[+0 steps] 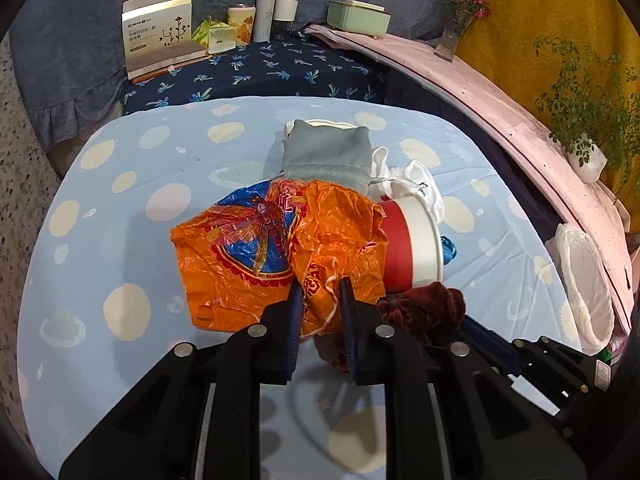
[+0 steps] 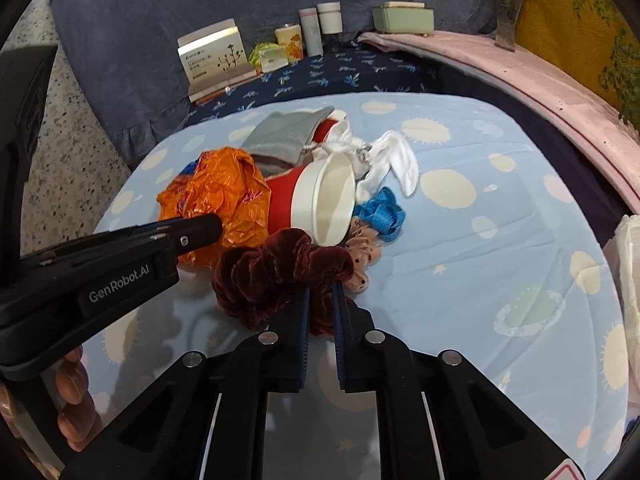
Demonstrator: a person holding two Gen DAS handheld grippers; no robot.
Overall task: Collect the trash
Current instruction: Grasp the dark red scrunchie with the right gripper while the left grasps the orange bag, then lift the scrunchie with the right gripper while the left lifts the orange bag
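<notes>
I see the orange plastic bag point(image 1: 280, 248) crumpled near the middle of the surface point(image 1: 120, 184), with a blue and red print on its top side. My left tool point(image 1: 320, 292) has its fingers closed on the near edge of this bag, and a thin strip of the plastic shows between them. Touching the bag on the right lies a red and white paper cup point(image 2: 316, 200) on its side. Its mouth faces the right edge of the surface, and the part of the inside that I can see has nothing in it.

The right wrist view shows what the left one mostly hides: a dark red velvet scrunchie point(image 2: 276, 276) just in front of the cup, a beige dotted scrunchie point(image 2: 362, 252) and a blue one point(image 2: 380, 212) beside the cup mouth. My right tool point(image 2: 321, 292) is clenched on the dark red scrunchie.

Behind the cup are a grey cloth point(image 1: 320, 152) and a white sock point(image 2: 396, 160). At the right edge of the surface hangs a white plastic bag point(image 1: 588, 280); I cannot tell what is in it.
</notes>
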